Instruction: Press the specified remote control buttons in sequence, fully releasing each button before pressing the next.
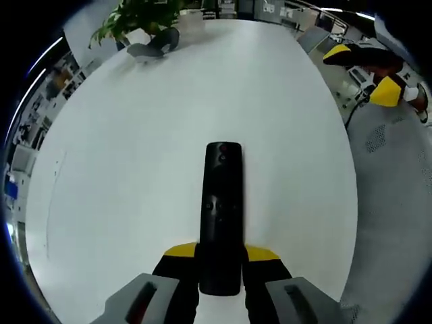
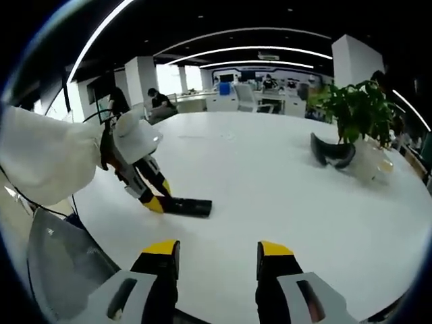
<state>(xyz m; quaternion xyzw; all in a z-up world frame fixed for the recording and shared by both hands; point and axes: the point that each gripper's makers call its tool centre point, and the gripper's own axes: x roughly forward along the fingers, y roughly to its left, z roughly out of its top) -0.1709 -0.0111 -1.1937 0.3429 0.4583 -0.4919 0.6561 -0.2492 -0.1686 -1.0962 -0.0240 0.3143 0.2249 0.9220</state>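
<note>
on the white table (image 1: 121,169), near its edge on the person's side, the remote control (image 1: 222,216) lies clamped at its near end between the left gripper (image 1: 221,260) jaws. the right gripper (image 2: 217,260) hangs apart and empty, well back. pressing looks not yet begun; next it must reach a button. wide bare tabletop beyond; plant (image 2: 354,111) far off

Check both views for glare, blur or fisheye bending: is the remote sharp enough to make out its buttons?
Left gripper view: remote sharp, its buttons dim dark-on-dark; white table evenly lit, no harsh glare.
Right gripper view: ceiling light strips bow strongly; remote small and featureless; plant reasonably crisp.
</note>
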